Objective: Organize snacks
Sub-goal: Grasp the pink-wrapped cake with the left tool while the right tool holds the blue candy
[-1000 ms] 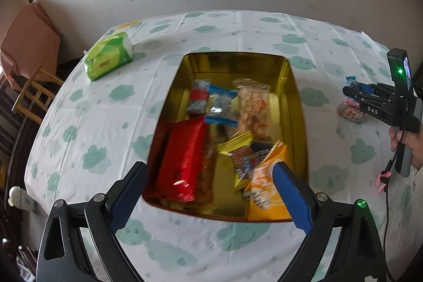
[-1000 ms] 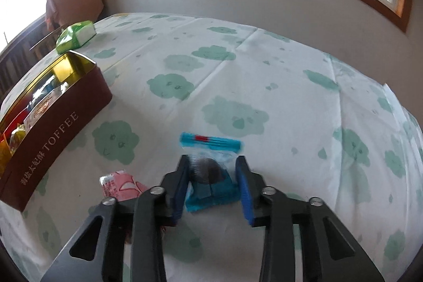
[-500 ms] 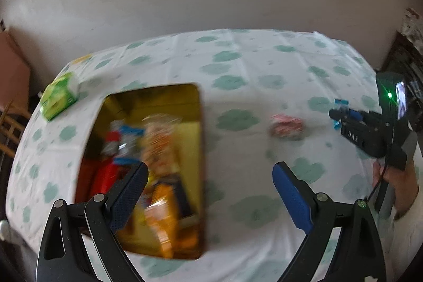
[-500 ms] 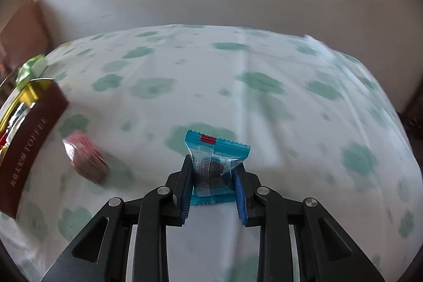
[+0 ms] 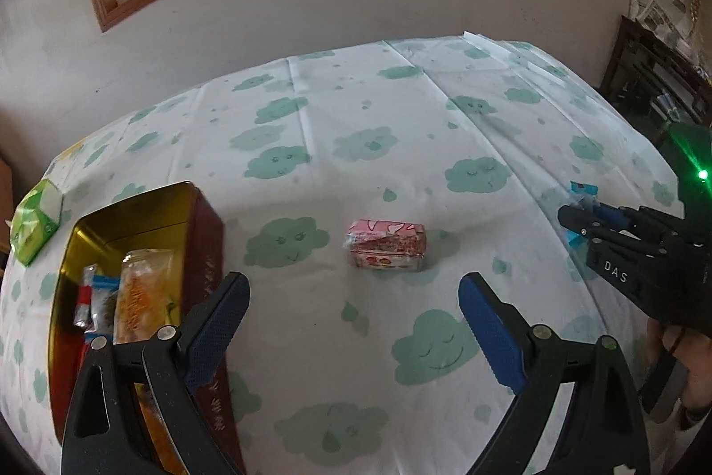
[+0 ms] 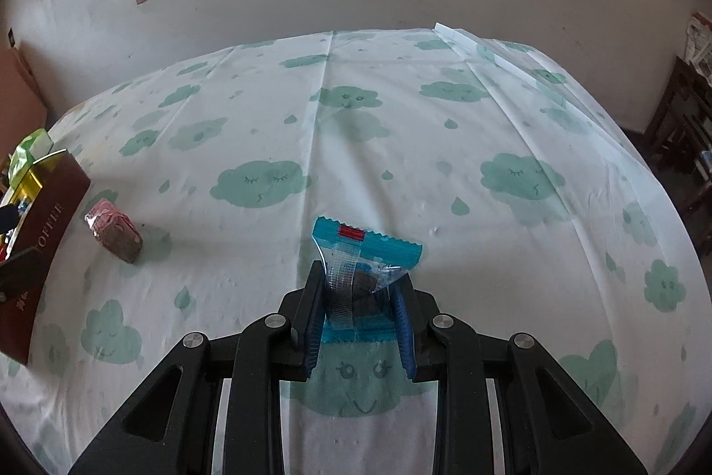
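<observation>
A pink snack pack [image 5: 385, 250] lies on the cloud-print tablecloth, a little beyond my left gripper [image 5: 353, 319], which stands open with nothing between its blue pads. The same pink snack pack [image 6: 115, 230] shows at the left of the right wrist view. My right gripper [image 6: 358, 299] is shut on a blue-and-clear snack packet [image 6: 362, 257], lifted off the cloth. From the left wrist view that right gripper [image 5: 574, 219] is at the far right with the blue packet [image 5: 583, 190] poking out. The gold-lined toffee tin [image 5: 133, 208] at the left holds several snacks.
A green tissue pack [image 5: 33, 223] lies beyond the tin at the table's left edge. The tin's dark red wall [image 6: 42, 234] stands at the left of the right wrist view. A hand [image 5: 694, 363] grips the right tool. Dark furniture [image 5: 658, 74] stands right of the table.
My left gripper swung right, from over the tin to facing the pink pack. My right gripper closed on the blue packet, lifted it off the cloth and turned toward the window wall.
</observation>
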A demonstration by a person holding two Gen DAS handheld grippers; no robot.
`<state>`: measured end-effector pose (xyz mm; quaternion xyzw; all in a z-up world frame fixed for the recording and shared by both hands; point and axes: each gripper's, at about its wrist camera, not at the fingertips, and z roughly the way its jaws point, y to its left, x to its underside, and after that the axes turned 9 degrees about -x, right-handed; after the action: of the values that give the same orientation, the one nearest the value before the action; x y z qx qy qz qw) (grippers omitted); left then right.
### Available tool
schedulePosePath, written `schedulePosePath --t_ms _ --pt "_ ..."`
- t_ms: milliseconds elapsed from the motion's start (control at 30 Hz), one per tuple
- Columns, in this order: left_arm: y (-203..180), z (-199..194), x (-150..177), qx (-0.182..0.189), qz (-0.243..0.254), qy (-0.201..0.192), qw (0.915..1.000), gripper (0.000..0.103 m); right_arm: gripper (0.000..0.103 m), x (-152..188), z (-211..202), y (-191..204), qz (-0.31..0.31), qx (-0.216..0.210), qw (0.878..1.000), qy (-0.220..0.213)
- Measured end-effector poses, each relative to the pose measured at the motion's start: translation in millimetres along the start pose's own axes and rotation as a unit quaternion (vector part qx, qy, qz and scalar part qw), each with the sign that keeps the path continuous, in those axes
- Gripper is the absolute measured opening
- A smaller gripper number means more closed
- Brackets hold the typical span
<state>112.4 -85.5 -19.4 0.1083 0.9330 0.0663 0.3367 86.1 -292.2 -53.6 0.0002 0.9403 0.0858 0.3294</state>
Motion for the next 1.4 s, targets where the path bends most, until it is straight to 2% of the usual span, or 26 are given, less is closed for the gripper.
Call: schedulePosePath --t_ms 167,500,633,800,933,1033,1400 --pt "-4 16 -1 0.007 -0.003 0.013 0.9999 0.093 0.029 -1 1 2 0.0 0.0 1.0 0.001" --pt "-11 41 -8 0.019 0.002 0.014 0.9997 0.092 0.031 -1 2 3 -0.002 0.002 1.0 0.002" --pt "-13 47 -11 0.018 0.011 0.008 0.9997 0.087 0.031 -1 2 4 -0.002 0.002 1.0 0.002" --pt "-14 56 -15 0.027 0.009 0.02 0.9994 0.079 0.031 -1 2 4 -0.002 0.002 1.0 0.002" --pt "-13 62 -16 0.046 0.001 0.029 0.9985 0.058 0.031 -1 2 4 -0.002 0.002 1.0 0.002" --pt "-13 62 -15 0.054 -0.003 0.028 0.9981 0.048 0.031 0 2 4 -0.002 0.003 1.0 0.002" --pt "-12 48 -5 0.052 -0.003 0.03 0.9982 0.045 0.031 -1 2 5 -0.004 0.005 1.0 0.003"
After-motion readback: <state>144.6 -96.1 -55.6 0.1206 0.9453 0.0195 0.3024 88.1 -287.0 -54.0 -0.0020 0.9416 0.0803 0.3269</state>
